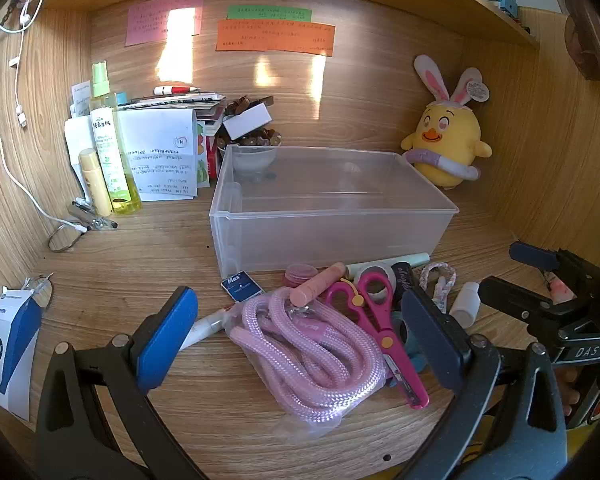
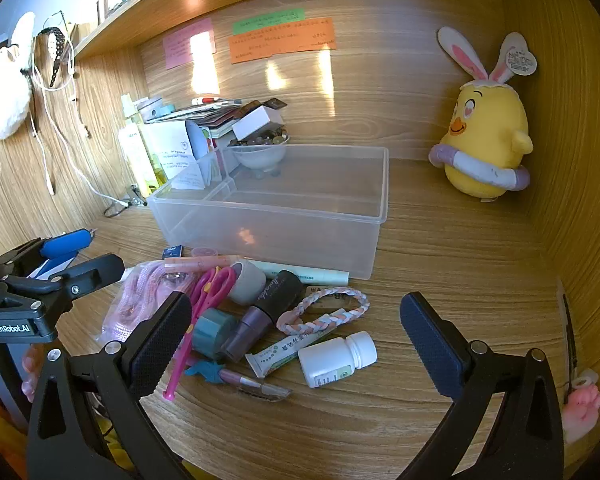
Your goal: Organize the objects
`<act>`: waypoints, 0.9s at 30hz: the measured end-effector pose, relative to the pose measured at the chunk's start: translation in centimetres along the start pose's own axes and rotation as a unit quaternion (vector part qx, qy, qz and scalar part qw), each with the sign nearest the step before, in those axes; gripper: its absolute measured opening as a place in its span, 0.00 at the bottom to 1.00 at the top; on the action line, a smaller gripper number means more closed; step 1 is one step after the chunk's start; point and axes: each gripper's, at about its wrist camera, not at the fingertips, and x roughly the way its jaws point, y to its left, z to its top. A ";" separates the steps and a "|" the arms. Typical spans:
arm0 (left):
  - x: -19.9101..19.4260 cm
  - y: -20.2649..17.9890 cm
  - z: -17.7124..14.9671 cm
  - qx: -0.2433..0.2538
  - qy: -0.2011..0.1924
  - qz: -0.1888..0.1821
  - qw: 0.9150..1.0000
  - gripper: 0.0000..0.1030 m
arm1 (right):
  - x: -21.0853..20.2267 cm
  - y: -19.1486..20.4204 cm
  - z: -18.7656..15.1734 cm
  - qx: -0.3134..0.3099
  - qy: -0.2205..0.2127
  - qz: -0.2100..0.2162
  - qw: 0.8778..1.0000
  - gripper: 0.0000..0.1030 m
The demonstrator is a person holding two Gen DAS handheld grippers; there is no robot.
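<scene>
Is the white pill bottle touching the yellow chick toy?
Apart. In the right wrist view the white pill bottle lies near the front, while the yellow chick toy sits far back, bare desk between them.

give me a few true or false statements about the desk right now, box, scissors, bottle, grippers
1. The clear plastic box has nothing in it. True.
2. The pink scissors lie inside the box. False: they lie on the desk in front of it.
3. The white pill bottle stands upright. False: it lies on its side.
4. The left gripper and the right gripper are both open and hold nothing. True.
5. The yellow chick plush sits in the box. False: it stands beside it.
</scene>
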 end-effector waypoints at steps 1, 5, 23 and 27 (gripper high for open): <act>0.0 0.0 0.0 0.000 0.001 0.000 1.000 1.00 | 0.0 0.0 0.1 0.001 0.001 0.001 1.000 1.00; 0.1 0.0 0.0 0.000 0.002 0.001 1.000 1.00 | 0.0 -0.1 0.0 0.003 0.003 0.003 1.000 1.00; 0.3 -0.1 0.1 0.000 0.005 0.002 1.000 1.00 | 0.2 -0.4 0.0 0.013 0.008 0.014 1.000 1.00; 0.3 -0.2 0.0 0.001 0.007 0.002 1.000 1.00 | 0.1 -0.4 0.0 0.016 0.009 0.017 1.000 1.00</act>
